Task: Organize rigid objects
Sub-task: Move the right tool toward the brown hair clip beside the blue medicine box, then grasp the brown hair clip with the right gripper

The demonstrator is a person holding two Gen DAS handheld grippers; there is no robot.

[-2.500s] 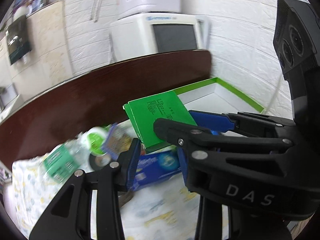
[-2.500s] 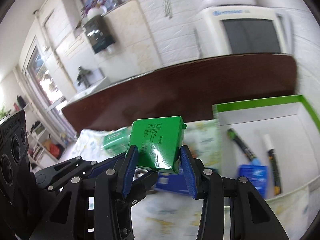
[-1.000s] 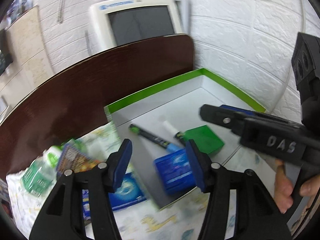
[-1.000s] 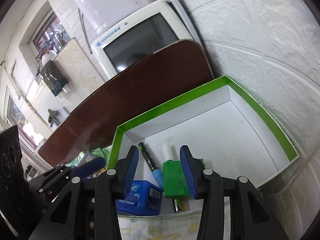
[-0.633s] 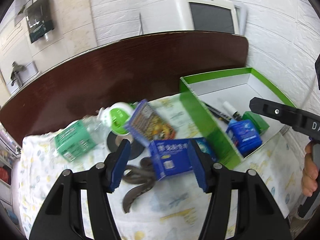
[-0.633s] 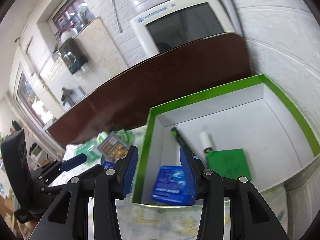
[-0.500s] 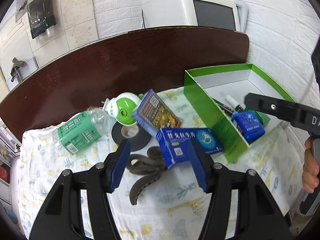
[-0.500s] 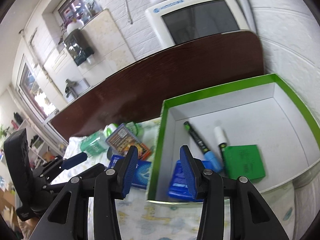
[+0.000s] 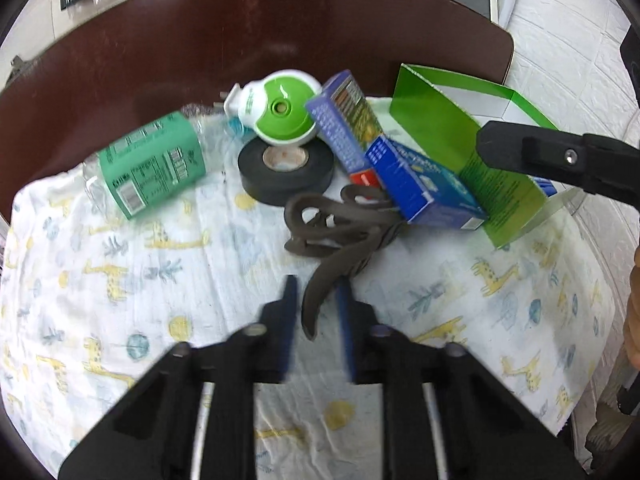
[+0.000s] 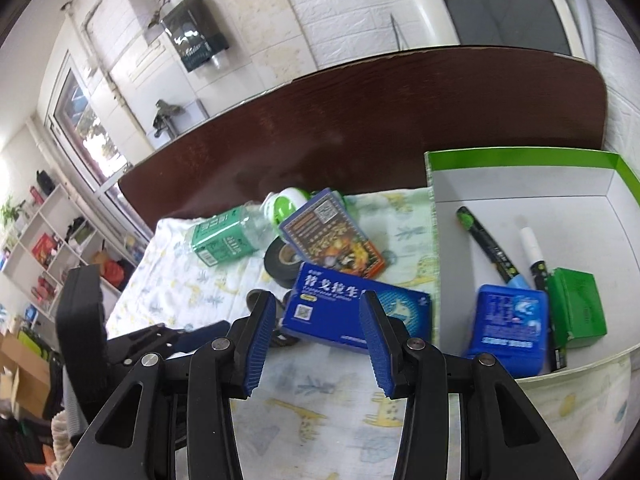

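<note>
A brown hair clip (image 9: 336, 232) lies on the giraffe-print cloth (image 9: 120, 280). Its tail runs between the blurred fingers of my left gripper (image 9: 316, 300), whose jaws are closing tight onto it. My right gripper (image 10: 318, 332) stands open and holds nothing, just above a blue medicine carton (image 10: 356, 304) that leans on the green-rimmed white box (image 10: 520, 180). In that box lie a small blue pack (image 10: 508, 328), a green box (image 10: 576, 308) and two markers (image 10: 484, 240).
On the cloth behind the clip are a black tape roll (image 9: 285, 170), a green-and-white round device (image 9: 280, 108), a green-labelled bottle (image 9: 150, 164) and a purple picture box (image 9: 344, 120). A dark wooden headboard (image 9: 240, 20) closes the far side. A white brick wall stands at the right.
My left gripper came down from over the box to the cloth, and its jaws narrowed around the hair clip's tail. My right gripper swung left from the box to over the blue carton.
</note>
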